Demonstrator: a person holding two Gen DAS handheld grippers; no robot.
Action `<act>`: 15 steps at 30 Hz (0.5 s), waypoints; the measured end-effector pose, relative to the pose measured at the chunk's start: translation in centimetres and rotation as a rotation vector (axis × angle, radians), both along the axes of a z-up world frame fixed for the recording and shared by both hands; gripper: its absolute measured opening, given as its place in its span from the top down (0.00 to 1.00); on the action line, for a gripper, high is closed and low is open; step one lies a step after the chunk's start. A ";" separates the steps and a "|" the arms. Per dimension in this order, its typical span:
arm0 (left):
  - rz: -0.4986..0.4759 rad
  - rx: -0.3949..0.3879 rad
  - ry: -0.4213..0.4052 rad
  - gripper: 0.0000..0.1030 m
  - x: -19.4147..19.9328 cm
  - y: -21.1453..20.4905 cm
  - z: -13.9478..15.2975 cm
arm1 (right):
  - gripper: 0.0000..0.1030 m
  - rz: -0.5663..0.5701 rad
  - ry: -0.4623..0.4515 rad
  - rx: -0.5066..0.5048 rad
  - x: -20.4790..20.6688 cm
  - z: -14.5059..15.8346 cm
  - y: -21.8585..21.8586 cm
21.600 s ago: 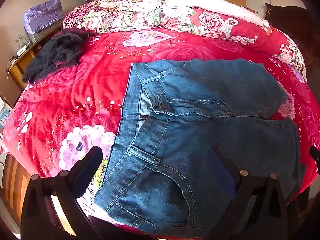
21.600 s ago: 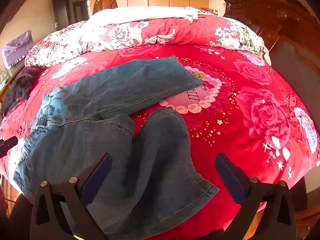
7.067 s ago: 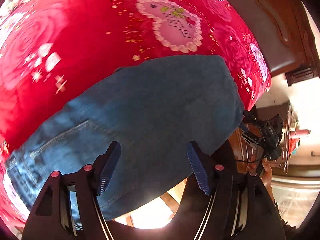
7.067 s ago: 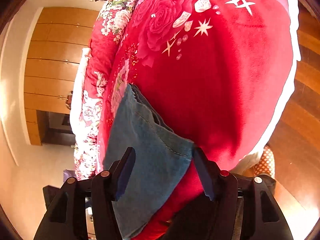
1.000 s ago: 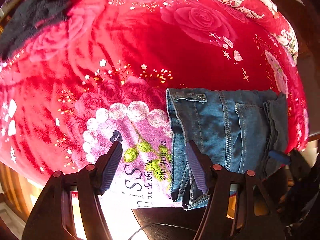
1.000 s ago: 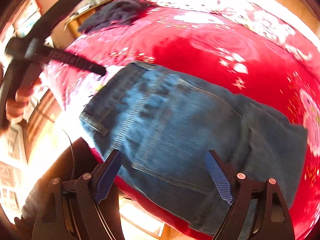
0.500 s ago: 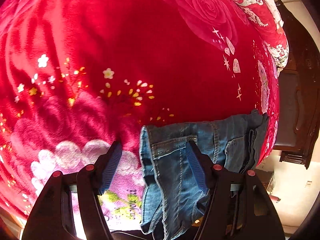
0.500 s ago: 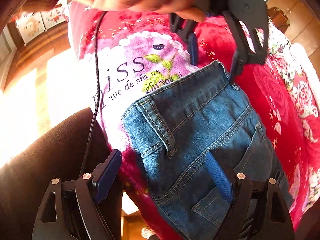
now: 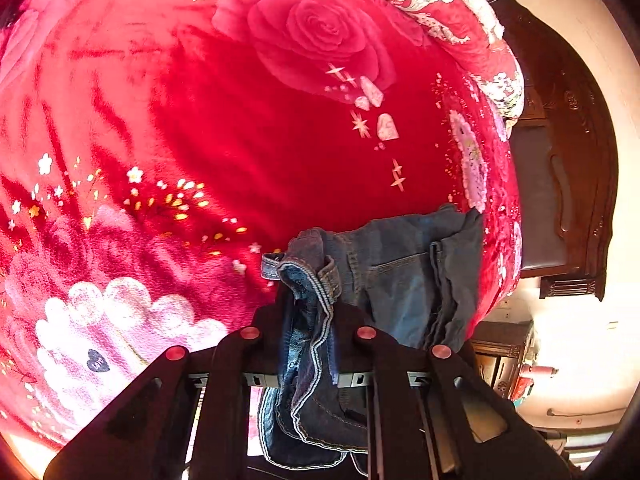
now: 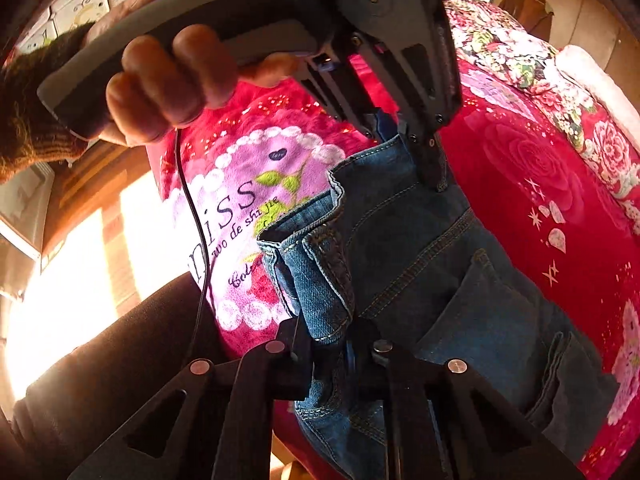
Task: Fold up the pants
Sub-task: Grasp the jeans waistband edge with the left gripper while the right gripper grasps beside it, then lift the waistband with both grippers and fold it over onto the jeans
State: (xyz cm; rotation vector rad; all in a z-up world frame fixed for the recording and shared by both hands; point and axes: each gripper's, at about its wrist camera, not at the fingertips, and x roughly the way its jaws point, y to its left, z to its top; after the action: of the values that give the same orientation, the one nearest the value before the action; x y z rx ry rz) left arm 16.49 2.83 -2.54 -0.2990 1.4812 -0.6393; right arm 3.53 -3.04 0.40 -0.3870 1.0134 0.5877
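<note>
1. The left gripper (image 9: 306, 316) is pinched on the waistband of the jeans (image 9: 404, 276). Denim bunches between its fingers and hangs down behind them.

2. The right gripper (image 10: 328, 340) is likewise clamped on the waistband, at a corner nearer the bed's edge. A thick roll of hem and belt loop stands up just ahead of its fingers (image 10: 294, 336).

3. In the right wrist view the left gripper (image 10: 424, 160) shows from outside, held in the person's hand (image 10: 172, 80), biting the far end of the same waistband. So the two grips sit at opposite ends of the band, with the band running between them.

4. From both grippers the jeans stretch away to the right along the bed (image 9: 240, 140), already doubled. Stacked leg layers show at the far end (image 10: 568, 380), and a back pocket (image 10: 480, 300) faces up.

5. The bundle lies near the front edge of the red blanket. Its long axis runs along that edge, and the waist end is nearest both grippers.

6. The coming move probably turns on this: the free fold end lies to the right, so the waist would be lifted and carried that way to halve the bundle. Both grippers hold equally near; the right one sits nearer the bed's edge.

7. Risk: the bunched waistband may drag the lower layers askew if one side leads.
</note>
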 end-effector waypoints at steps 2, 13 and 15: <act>-0.013 -0.025 -0.020 0.88 -0.3 -1.1 1.5 | 0.90 -0.043 -0.003 0.054 0.2 1.0 -1.7; -0.226 -0.080 -0.039 0.88 -2.1 -16.9 5.5 | 0.90 -0.429 0.059 0.415 -3.3 3.6 -18.1; -0.284 -0.083 -0.033 0.88 -3.0 -21.2 5.3 | 0.89 -0.523 0.081 0.491 -4.3 3.5 -22.0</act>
State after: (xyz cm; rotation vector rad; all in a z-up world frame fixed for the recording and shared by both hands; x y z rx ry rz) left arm 13.50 -18.34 2.76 -0.1416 1.4807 -0.9303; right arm -0.81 -25.02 3.94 0.3333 0.9596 0.3579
